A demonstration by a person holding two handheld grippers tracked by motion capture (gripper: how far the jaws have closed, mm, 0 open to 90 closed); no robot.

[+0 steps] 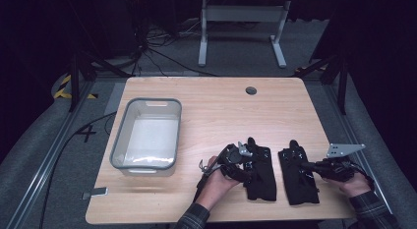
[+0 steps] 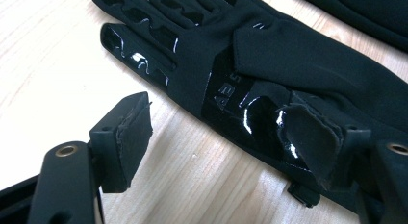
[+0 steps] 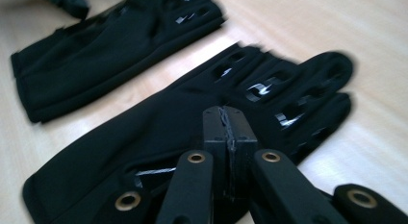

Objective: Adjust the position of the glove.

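Note:
Two black gloves lie side by side, fingers pointing away, near the table's front edge: a left glove [image 1: 260, 175] and a right glove [image 1: 298, 184]. My left gripper [image 1: 247, 162] sits at the left glove's near side. In the left gripper view the gripper [image 2: 221, 123] is open; one pad [image 2: 134, 132] is over bare wood and the other pad [image 2: 312, 142] rests against the glove [image 2: 288, 56] at its glossy patch. My right gripper [image 1: 301, 164] hovers over the right glove. Its jaws [image 3: 226, 123] are shut together with nothing between them, above that glove [image 3: 144, 132].
A grey plastic bin [image 1: 146, 166] stands on the left part of the wooden table [image 1: 216, 101]. A round cable hole [image 1: 251, 90] sits near the far edge. A small metal clip [image 1: 96, 193] lies at the front left corner. The second glove [image 3: 110, 46] lies beyond.

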